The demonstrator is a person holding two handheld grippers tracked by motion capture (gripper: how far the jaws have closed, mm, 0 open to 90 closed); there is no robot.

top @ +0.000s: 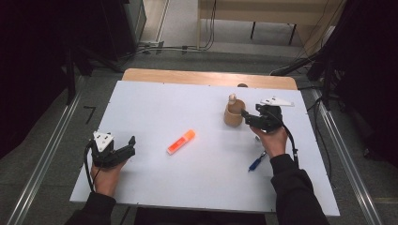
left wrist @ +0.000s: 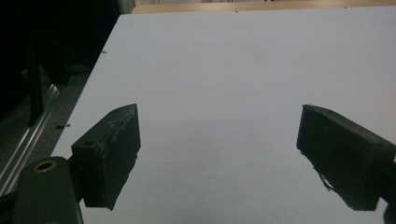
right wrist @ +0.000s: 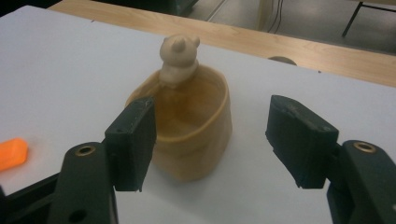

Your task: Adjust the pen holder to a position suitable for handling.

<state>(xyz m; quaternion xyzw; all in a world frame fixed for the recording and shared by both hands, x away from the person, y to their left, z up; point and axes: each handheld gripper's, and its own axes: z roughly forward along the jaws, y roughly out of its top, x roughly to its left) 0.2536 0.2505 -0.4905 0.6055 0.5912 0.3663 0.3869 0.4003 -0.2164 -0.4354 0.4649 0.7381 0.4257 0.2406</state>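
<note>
1. A tan cup [right wrist: 194, 135] with a small bear figure [right wrist: 178, 58] on its rim stands on the white table [top: 155, 108].
2. The right gripper [right wrist: 212, 140] reaches at the cup, jaws apart, not pressing.
3. An orange marker [top: 181, 141] lies left of the cup; a blue pen [top: 256, 162] lies nearer the person.
4. The left gripper [left wrist: 217, 154], far left of the cup, is wide open and holds nothing.

orange highlighter [top: 181, 141]: lies slantwise mid-table, well to my left of centre-right | blue pen [top: 256, 162]: near me on the right side | white table top [top: 155, 108]: rests on a wooden table [top: 206, 76] whose edge shows at the far side | desk [top: 263, 10]: far across the floor
</note>
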